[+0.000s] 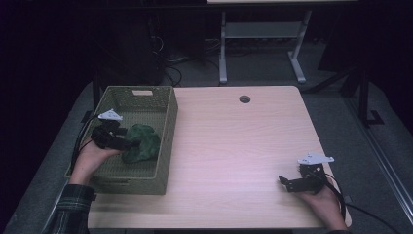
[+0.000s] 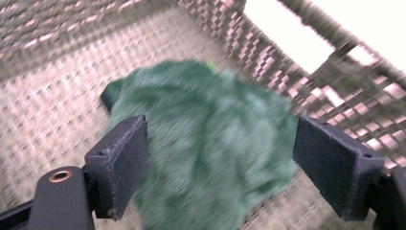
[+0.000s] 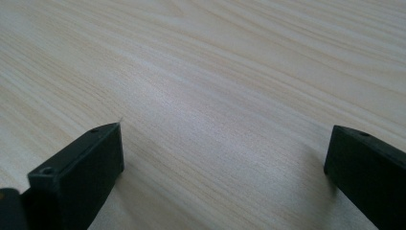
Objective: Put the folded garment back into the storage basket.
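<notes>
A crumpled green cloth (image 1: pixel 141 142) lies inside an olive woven basket (image 1: pixel 136 185) at the table's left side. My left gripper (image 1: pixel 130 143) hovers in the basket with its tips at the cloth's left edge. In the left gripper view the jaws (image 2: pixel 220 124) stand wide apart, the green cloth (image 2: pixel 206 143) lies below and between them, and the pads (image 2: pixel 122 163) do not press on it. My right gripper (image 1: pixel 285 183) rests low over the bare tabletop near the front right corner, open, with nothing between its fingers (image 3: pixel 225 130).
The light wooden table (image 1: pixel 234 136) has a round cable hole (image 1: pixel 244 99) near its far edge. The basket's woven wall (image 2: pixel 268 52) rises close behind the cloth. Beyond the table stand a white desk frame (image 1: pixel 223 48) and cables on a grey floor.
</notes>
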The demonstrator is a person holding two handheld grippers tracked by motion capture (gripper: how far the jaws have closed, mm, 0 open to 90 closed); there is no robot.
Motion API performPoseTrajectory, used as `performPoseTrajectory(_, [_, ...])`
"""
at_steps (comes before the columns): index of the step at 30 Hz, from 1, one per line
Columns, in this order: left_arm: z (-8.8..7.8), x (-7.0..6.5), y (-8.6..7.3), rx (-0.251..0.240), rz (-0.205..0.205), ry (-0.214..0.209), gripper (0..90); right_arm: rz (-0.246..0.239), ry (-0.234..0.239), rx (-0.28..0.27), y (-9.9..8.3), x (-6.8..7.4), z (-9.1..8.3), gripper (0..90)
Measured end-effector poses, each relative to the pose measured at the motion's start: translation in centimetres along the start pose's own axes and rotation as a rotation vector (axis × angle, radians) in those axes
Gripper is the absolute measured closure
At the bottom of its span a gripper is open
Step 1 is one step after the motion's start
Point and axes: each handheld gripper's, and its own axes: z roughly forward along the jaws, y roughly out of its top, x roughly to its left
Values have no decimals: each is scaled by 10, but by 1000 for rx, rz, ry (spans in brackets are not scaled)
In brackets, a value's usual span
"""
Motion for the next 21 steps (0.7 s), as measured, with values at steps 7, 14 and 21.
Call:
performPoseTrajectory(7, [0,-27,18,-53,19,-43,135,0,0,0,0,0,0,0])
performPoseTrajectory(14, [5,-60,38,-92,51,-82,130,-1,0,0,0,0,0,0])
performPoseTrajectory(21, [18,-99,57,-110,107,-125,129,0,0,0,0,0,0,0])
